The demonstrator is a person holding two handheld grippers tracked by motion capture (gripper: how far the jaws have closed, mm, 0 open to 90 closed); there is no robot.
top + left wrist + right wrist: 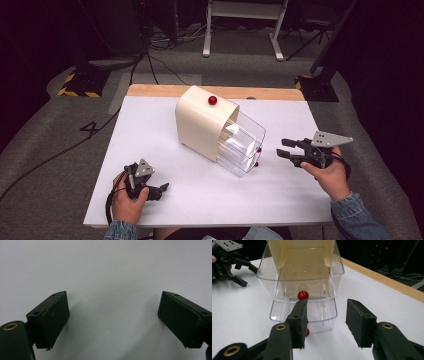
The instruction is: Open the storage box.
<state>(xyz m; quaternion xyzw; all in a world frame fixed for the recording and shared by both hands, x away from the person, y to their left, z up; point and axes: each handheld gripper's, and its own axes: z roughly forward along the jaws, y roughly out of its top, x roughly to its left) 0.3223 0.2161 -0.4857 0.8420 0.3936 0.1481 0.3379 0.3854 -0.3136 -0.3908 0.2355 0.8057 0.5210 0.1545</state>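
1. While I look down from the high view, my left gripper (161, 190) rests low at the near left of the white table (150, 130), jaws spread apart with nothing between them; the left gripper view has bare table surface between the two black pads (51, 320).
2. My right gripper (286, 148) is held above the table at the right, jaws parted and empty, pointing left toward the drawer unit (202, 125).
3. That cream drawer unit sits mid-table, turned at an angle, with a red knob (212, 100) on its top face.
4. Its clear drawers (242, 142) are pulled out toward the near right. In the right gripper view the upper drawer (299, 270) overhangs the lower drawer (322, 312), each with a small red knob on its front.
5. My right gripper is near those drawer fronts without touching them.
6. On writing: I see no brand or label on the unit. A "4" (91, 128) is marked on the grey floor left of the table.
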